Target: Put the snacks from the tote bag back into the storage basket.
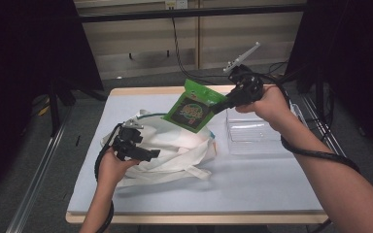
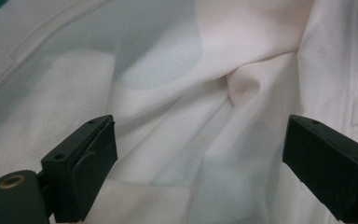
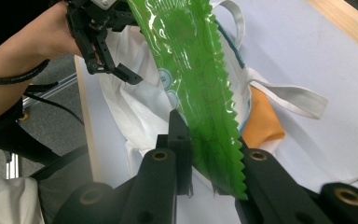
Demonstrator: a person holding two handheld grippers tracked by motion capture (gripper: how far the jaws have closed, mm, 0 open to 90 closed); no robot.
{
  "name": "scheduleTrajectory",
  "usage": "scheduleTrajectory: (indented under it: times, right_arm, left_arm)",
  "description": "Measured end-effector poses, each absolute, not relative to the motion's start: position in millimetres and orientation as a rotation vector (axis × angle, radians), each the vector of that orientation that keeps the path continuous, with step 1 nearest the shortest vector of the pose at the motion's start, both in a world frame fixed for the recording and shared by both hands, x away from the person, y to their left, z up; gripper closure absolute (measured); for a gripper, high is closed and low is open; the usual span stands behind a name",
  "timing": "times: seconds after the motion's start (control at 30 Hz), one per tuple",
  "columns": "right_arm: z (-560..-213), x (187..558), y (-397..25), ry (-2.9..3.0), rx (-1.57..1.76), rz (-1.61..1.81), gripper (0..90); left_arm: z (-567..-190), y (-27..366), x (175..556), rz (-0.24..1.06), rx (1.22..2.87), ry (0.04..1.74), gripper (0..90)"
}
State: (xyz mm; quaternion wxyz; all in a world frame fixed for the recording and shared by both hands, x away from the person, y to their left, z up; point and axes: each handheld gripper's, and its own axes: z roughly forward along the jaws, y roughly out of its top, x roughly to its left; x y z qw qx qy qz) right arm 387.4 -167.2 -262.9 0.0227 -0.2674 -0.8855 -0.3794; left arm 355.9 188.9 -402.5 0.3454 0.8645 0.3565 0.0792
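Two grippers at work, L to R in the high view. Left gripper, lower left of centre, rests on the white tote bag, jaws spread wide w/ only cloth between them. Green snack packet hangs above the bag's upper right edge, long axis slanting down-left toward the mouth, top corner clenched in the right gripper. Clear bin sits right, on the tabletop. Next move likely: lower packet along that slant into the bag.
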Motion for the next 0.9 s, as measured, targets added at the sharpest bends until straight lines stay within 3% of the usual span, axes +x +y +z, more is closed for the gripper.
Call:
scheduleTrajectory:
  times: [0.9]
  right_arm:
    - [-250.0, 377.7, -212.5, -2.759, -0.92, -1.164, 81.0]
  left_arm:
    - [-398.2, 186.9, 357.1, 0.205, 2.24, 0.921, 9.9]
